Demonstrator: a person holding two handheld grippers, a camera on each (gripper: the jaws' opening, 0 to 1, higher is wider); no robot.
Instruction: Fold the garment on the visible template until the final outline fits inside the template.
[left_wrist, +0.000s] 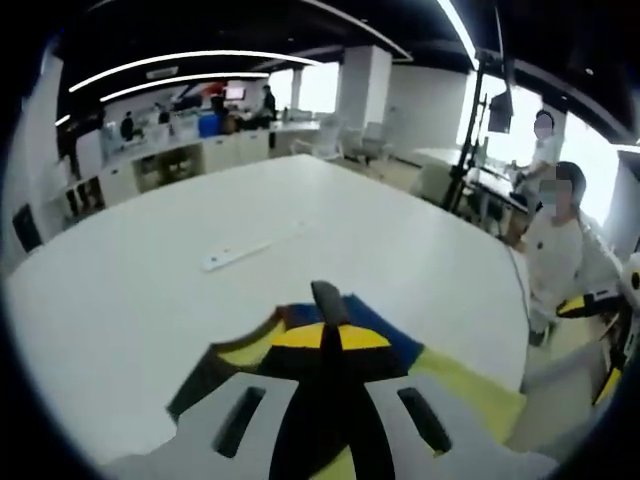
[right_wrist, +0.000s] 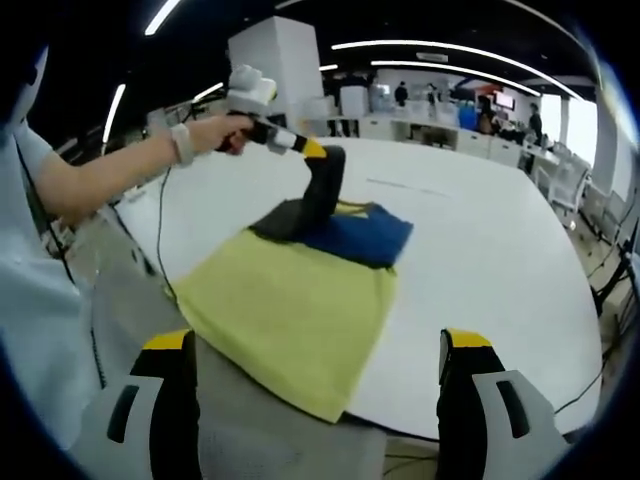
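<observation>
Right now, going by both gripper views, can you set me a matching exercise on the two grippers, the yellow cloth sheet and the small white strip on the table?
Things:
1. left gripper
2. right gripper
3. flat yellow cloth sheet
4. thin white strip

States:
A. lying alone on the bare white tabletop
B. jaws wide apart, holding nothing
C. shut on the black part of the blue and black garment, lifting it
D. spread flat under the garment, its near corner over the table edge

Pairs: 1-C, 2-B, 3-D, 4-A
</observation>
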